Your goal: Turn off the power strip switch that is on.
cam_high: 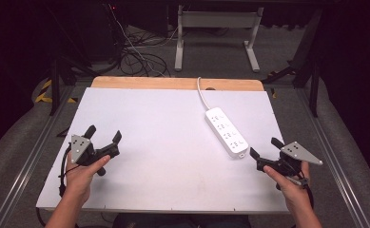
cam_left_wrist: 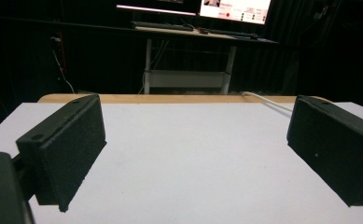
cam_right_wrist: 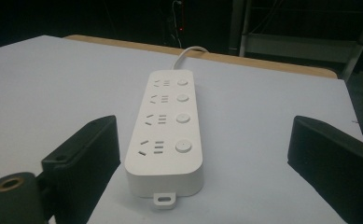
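Observation:
A white power strip [cam_high: 226, 131] [cam_right_wrist: 167, 128] with several sockets and round buttons lies on the right half of the white table top [cam_high: 163, 142], its cord [cam_high: 201, 93] running off over the far edge. My right gripper [cam_high: 262, 148] [cam_right_wrist: 202, 163] is held just near of the strip's closest end, jaws wide open, nothing between them. My left gripper [cam_high: 104, 133] [cam_left_wrist: 195, 154] hovers over the table's left side, jaws open and empty, pointing toward the far edge. A hand holds each gripper.
The wooden table edge [cam_high: 173, 83] shows beyond the white top. A white desk frame [cam_high: 216, 28] and tangled cables [cam_high: 140, 57] stand on the floor behind. In the left gripper view, monitors [cam_left_wrist: 235, 8] glow on a far desk.

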`<state>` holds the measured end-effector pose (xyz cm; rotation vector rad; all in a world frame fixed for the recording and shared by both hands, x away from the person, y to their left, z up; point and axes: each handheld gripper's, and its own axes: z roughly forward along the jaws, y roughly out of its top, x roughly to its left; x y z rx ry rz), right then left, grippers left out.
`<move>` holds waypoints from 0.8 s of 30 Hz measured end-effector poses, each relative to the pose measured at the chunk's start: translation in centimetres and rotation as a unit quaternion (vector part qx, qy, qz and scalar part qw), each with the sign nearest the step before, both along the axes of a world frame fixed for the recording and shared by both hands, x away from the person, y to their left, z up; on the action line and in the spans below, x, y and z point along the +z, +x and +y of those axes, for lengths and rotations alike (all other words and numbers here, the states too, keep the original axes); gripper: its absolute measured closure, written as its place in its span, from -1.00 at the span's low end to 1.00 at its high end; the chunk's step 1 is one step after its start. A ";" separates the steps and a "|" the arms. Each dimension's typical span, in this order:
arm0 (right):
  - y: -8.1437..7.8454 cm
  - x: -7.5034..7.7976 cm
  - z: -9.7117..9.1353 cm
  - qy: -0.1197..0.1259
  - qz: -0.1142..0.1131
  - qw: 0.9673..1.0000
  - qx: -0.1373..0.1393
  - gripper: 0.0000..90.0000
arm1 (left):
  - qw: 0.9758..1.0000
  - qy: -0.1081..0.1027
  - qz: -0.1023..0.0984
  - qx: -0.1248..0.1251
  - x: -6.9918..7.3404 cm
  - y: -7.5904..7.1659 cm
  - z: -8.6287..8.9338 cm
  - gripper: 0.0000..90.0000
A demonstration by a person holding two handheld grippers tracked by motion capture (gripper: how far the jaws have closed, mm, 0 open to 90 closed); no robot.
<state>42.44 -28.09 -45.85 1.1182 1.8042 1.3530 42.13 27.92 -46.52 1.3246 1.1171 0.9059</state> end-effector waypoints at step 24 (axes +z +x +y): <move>-0.5 0.6 -0.1 -0.003 0.031 0.999 0.034 0.54 | 1.000 0.001 0.004 -0.003 0.0 0.1 0.0 -0.89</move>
